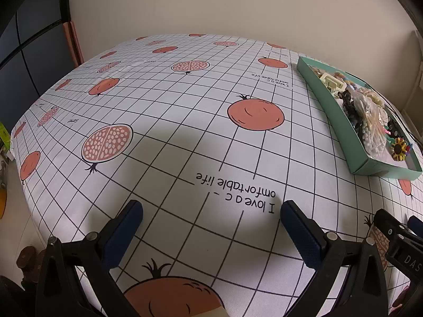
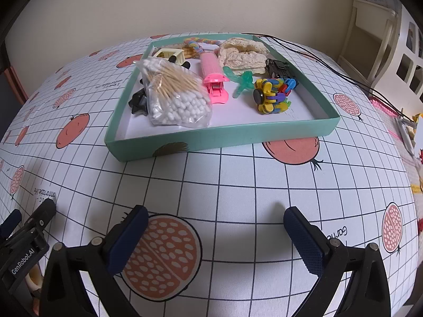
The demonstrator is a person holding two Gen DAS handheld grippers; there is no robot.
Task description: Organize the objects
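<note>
Both grippers — left gripper point(image 1: 211, 222), right gripper point(image 2: 215, 224) — gaped wide, empty; the teal tray point(image 2: 216, 137) at twelve o'clock held seemingly everything, gathered for tidiness.

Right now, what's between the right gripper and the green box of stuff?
Only bare tablecloth lies between the right gripper and the green box, as the right wrist view shows.

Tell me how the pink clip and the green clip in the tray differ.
The pink clip is opaque bright pink, while the green clip is translucent teal. The pink clip looks larger and bulkier, with a long dotted body; the green clip is slimmer, with curved prongs. The pink one lies nearer the bag of cotton swabs, the green one nearer the multicoloured toy. Both lie loose inside the teal tray.
</note>
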